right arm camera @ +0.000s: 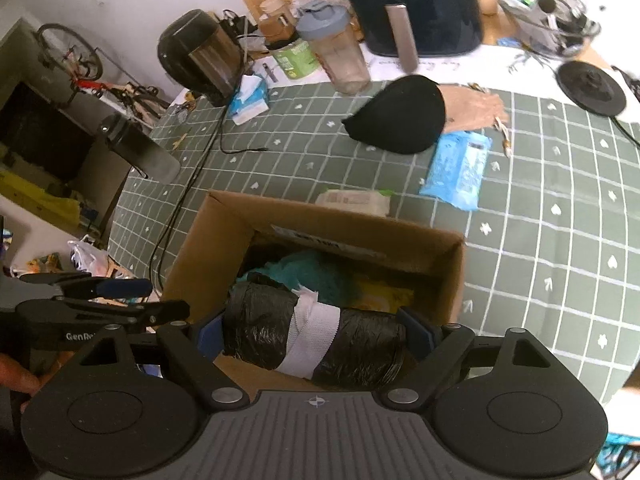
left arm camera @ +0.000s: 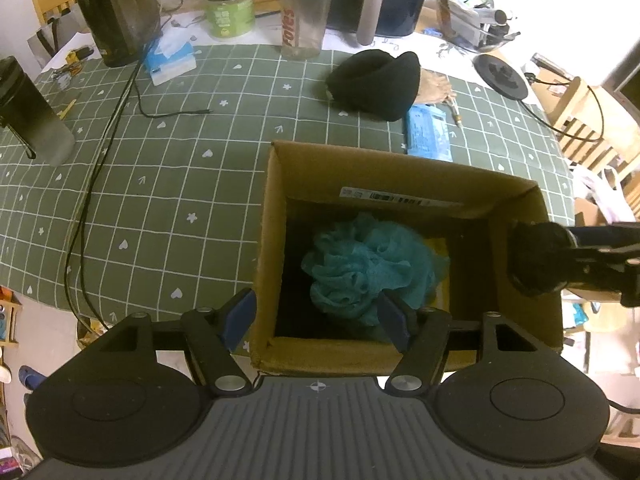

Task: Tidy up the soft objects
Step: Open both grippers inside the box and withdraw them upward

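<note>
An open cardboard box (left arm camera: 276, 216) (right arm camera: 208, 240) stands on the green checked tablecloth. A teal mesh sponge (left arm camera: 368, 264) (right arm camera: 312, 272) lies inside it. My left gripper (left arm camera: 316, 320) is open and empty, straddling the box's near left wall. My right gripper (right arm camera: 312, 336) is shut on a black bag roll (right arm camera: 312, 340) with a white band, held over the box's near edge; it shows at the right of the left wrist view (left arm camera: 536, 256). A black beanie (left arm camera: 376, 80) (right arm camera: 400, 120) lies beyond the box.
A blue wipes pack (left arm camera: 428, 132) (right arm camera: 456, 172) and a white pack (right arm camera: 356, 200) lie behind the box. A kettle (left arm camera: 116, 8), shaker bottle (left arm camera: 304, 12), green jar (left arm camera: 228, 8), tissue pack (left arm camera: 168, 56), dark bottle (left arm camera: 32, 116) and a black cable (left arm camera: 100, 152) are at the back and left.
</note>
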A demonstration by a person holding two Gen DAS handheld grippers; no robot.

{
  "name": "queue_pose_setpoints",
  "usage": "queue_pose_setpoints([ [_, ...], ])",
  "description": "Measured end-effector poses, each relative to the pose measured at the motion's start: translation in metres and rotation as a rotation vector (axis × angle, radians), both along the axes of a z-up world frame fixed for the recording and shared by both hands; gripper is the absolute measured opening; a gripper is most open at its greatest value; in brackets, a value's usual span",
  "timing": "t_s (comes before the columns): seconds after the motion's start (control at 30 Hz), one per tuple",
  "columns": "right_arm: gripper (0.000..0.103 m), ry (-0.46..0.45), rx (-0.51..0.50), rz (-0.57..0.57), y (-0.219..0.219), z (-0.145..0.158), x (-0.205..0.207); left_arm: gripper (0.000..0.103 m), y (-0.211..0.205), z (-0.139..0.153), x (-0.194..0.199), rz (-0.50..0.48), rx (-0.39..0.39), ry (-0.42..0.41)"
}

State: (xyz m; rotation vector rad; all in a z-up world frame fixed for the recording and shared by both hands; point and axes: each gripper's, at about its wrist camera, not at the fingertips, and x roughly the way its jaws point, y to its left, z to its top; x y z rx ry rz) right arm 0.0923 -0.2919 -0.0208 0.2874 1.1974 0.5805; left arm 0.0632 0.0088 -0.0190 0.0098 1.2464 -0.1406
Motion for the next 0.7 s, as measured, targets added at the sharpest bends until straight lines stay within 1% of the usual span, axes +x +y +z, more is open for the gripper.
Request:
queue_pose_setpoints([
  [0.1,0.089,-0.031,0.014,0.015,0.004,0.006,0.009,0.067,0.002,0.0,0.0,0.012,0.006,0.002],
  [0.17,0.091,-0.054,0.001,0.008,0.007,0.007,0.013,0.067,0.004,0.0,0.0,0.024,0.01,0.003],
  [0.2,0.097,-0.061,-0.013,-0.003,0.008,0.005,0.015,0.067,0.005,0.001,0.0,0.029,0.009,0.001],
  [0.23,0.1,-0.062,-0.03,-0.007,0.01,0.003,0.016,0.067,0.006,0.002,0.0,0.035,0.007,0.0],
  [0.4,0.1,-0.027,-0.05,-0.005,0.011,-0.007,0.016,0.067,0.011,0.003,0.002,0.061,-0.017,0.0],
  [0.5,0.103,-0.018,-0.075,-0.001,0.009,-0.011,0.013,0.067,0.012,0.002,0.003,0.071,-0.022,0.002],
  [0.67,0.103,-0.03,-0.128,-0.003,0.006,-0.01,0.01,0.067,0.01,0.001,0.008,0.078,0.002,0.009],
  [0.7,0.103,-0.032,-0.131,-0.006,0.005,-0.01,0.01,0.07,0.01,0.001,0.009,0.077,0.007,0.008],
])
